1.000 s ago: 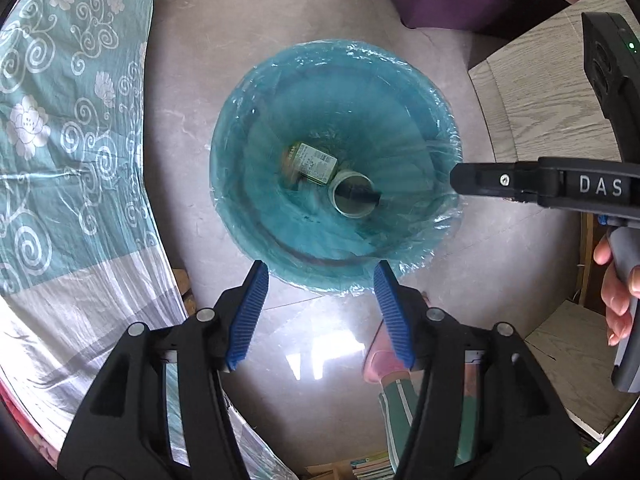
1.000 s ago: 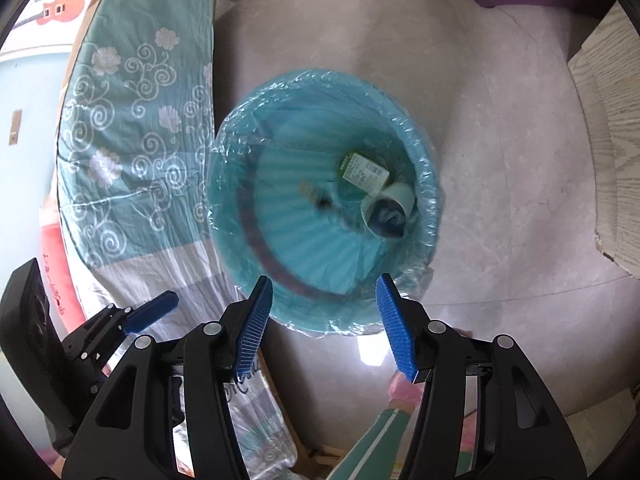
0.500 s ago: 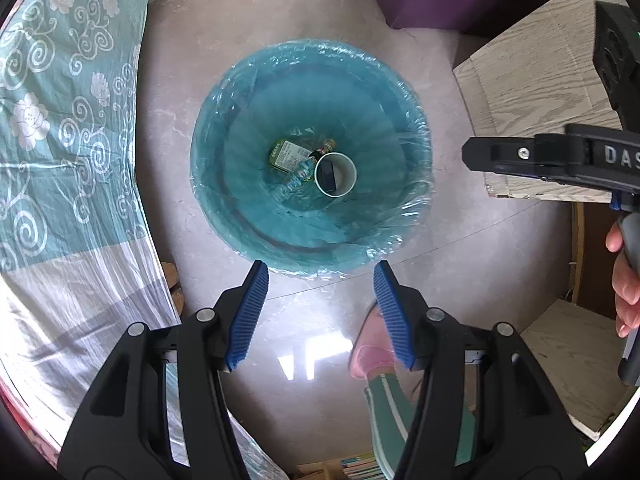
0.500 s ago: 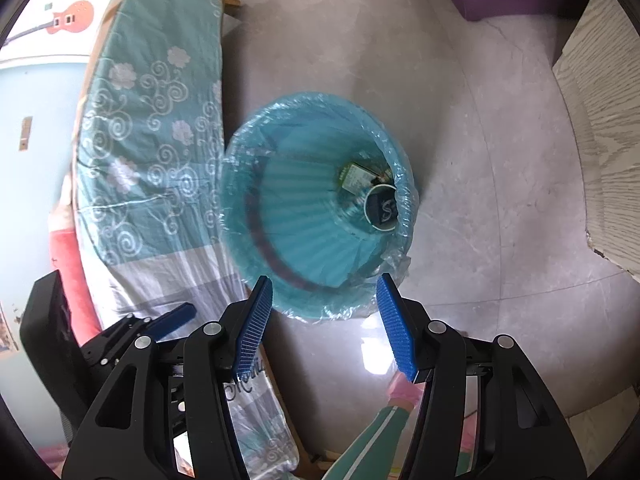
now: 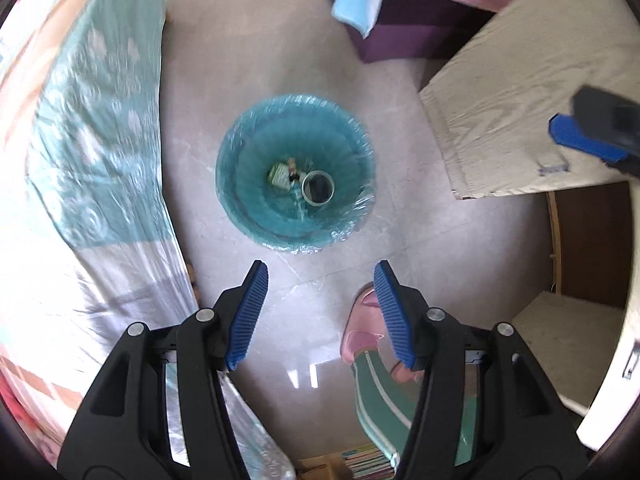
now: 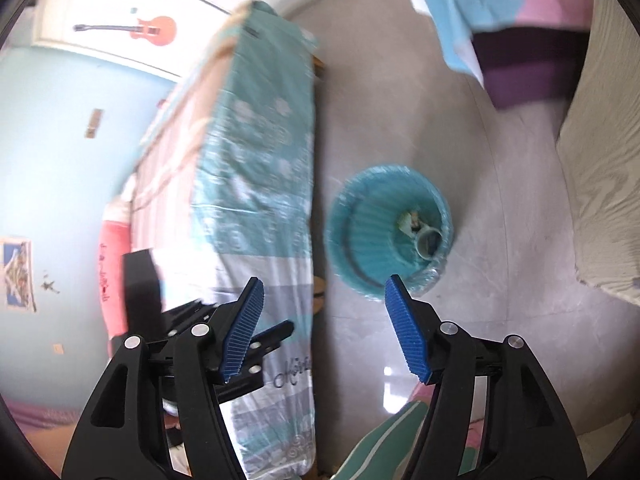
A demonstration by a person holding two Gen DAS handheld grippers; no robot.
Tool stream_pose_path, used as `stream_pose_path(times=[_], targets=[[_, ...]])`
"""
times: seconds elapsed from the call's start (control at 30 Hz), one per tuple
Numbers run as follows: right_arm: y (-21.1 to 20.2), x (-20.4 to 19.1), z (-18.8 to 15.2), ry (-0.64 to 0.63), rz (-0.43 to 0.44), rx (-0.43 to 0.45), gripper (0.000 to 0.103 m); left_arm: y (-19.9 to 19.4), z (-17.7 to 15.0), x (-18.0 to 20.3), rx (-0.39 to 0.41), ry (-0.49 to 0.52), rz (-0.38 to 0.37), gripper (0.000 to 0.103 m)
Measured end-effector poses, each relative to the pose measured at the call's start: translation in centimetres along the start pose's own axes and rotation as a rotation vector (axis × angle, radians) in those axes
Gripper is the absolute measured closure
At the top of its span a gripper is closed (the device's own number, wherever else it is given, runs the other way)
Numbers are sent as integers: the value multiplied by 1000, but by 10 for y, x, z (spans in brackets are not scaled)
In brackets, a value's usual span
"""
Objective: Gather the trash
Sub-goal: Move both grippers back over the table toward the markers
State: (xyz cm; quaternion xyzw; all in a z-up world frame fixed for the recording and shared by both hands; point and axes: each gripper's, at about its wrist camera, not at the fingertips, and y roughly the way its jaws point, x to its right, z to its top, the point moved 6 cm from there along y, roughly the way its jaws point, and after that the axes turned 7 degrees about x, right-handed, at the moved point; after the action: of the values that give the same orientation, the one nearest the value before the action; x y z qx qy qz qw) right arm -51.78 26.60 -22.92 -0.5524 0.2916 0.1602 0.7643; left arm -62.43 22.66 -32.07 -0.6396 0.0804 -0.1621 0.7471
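A teal bin with a plastic liner [image 5: 248, 176] stands on the floor; it also shows in the right wrist view [image 6: 360, 240]. At its bottom lie a paper cup [image 5: 318, 187], a small bottle with a green label [image 5: 280, 174] and some clear plastic. My left gripper [image 5: 320, 312] is open and empty, well above the bin. My right gripper [image 6: 324, 328] is open and empty, above the floor beside the bin; it also shows in the left wrist view [image 5: 592, 136], over the wooden table.
A mattress in a teal floral cover [image 5: 92, 160] runs along the left of the bin. A wooden table [image 5: 520, 92] is on the right, a purple seat with a blue-pink cloth [image 5: 400, 20] beyond. My pink slipper [image 5: 360, 332] is below.
Both grippers have risen and pulled back from the bin, which looks smaller now. The right gripper swung toward the table. The trash inside has settled at the bottom.
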Motion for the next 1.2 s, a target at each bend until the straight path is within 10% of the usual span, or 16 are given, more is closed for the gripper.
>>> stream_pose_path(times=[0.53, 1.2], targets=[[-273, -41, -20, -36, 35, 306, 10, -204, 52, 144, 283, 271, -133, 7], [-548, 101, -176, 149, -451, 710, 8, -283, 18, 444, 401, 767, -476, 7]])
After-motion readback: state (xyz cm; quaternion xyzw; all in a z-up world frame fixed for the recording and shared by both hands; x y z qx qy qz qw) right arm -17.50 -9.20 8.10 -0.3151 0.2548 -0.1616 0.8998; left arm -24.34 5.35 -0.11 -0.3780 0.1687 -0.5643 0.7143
